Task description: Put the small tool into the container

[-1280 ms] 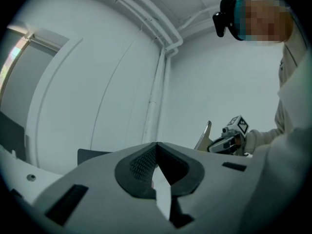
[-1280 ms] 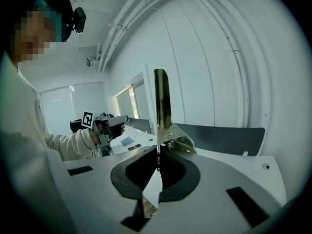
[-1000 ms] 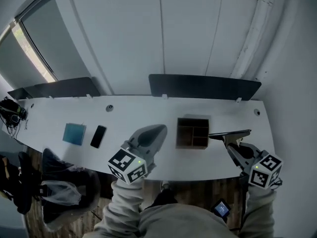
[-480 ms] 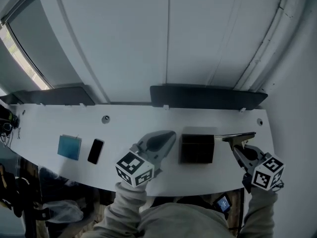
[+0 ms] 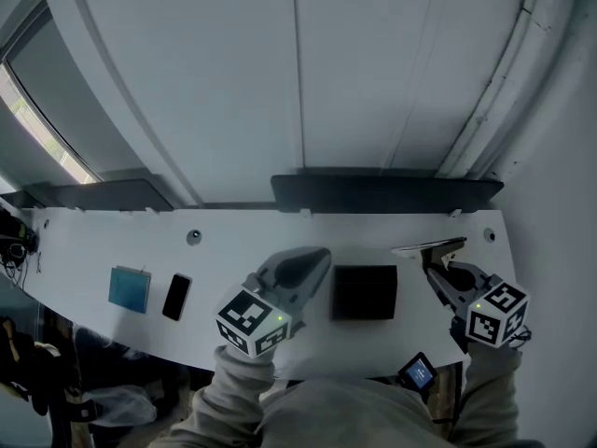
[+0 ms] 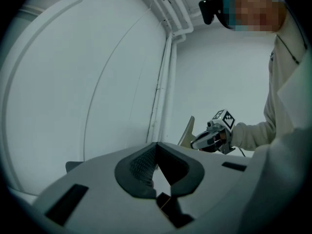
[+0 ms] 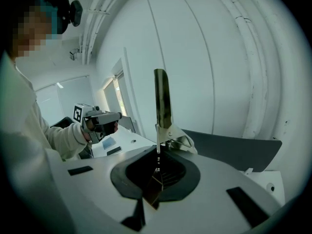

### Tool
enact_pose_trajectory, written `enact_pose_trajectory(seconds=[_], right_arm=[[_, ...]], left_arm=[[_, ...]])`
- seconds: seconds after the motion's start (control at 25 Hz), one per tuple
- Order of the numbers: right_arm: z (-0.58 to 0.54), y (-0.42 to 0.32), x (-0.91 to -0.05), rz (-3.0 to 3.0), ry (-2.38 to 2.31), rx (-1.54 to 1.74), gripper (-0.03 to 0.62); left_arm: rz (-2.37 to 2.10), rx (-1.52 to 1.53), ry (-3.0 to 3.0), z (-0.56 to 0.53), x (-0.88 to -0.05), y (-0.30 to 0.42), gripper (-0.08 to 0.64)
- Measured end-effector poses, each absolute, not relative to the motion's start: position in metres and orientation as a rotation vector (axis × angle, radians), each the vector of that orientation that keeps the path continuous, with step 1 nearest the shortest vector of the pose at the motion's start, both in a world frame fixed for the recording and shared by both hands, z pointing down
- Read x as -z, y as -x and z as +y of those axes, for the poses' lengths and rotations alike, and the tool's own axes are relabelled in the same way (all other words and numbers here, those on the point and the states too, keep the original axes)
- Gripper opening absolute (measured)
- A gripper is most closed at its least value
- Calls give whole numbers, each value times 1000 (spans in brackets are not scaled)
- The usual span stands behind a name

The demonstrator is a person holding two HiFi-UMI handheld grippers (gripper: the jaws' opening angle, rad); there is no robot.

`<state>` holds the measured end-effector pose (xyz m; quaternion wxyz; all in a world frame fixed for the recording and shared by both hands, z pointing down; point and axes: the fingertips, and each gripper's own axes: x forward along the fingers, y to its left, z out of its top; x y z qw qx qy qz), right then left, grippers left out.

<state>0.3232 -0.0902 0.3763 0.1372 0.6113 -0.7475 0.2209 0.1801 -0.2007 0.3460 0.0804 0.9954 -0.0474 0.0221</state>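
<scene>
Jaws on our right gripper (image 7: 158, 156) were clamped on the small tool (image 7: 163, 99), whose flat metal blade stuck straight out beyond the tips. Jaws on our left gripper (image 6: 156, 146) were closed tip to tip with nothing between them. We saw the white worktop (image 5: 93, 250) stretch across the head view, with two long dark panels (image 5: 382, 194) standing along its back edge. Near its front edge sat the dark square container (image 5: 365, 292), between our two grippers. Our left gripper hung just left of it. The tool's blade lay to the upper right of the container, apart from it and outside it. Well to the left lay a teal square pad (image 5: 129, 288) and, just beside that, a black phone (image 5: 175, 297).
</scene>
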Motion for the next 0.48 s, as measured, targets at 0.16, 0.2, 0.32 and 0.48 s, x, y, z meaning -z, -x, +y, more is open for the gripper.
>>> enact_pose_trajectory(seconds=[0.16, 0.2, 0.32, 0.48], right_arm=[[-98, -327, -379, -2181, -1741, -628, 21], [-99, -328, -381, -2174, -1733, -626, 21], [-102, -327, -389, -2165, -1699, -628, 21], [-105, -324, -399, -2162, -1657, -631, 21]], left_arm=[[-153, -91, -2985, -199, -348, -186, 2], [-156, -96, -2980, -199, -351, -186, 2], [-177, -106, -2960, -201, -358, -182, 2], [-216, -119, -2947, -203, -364, -174, 2]])
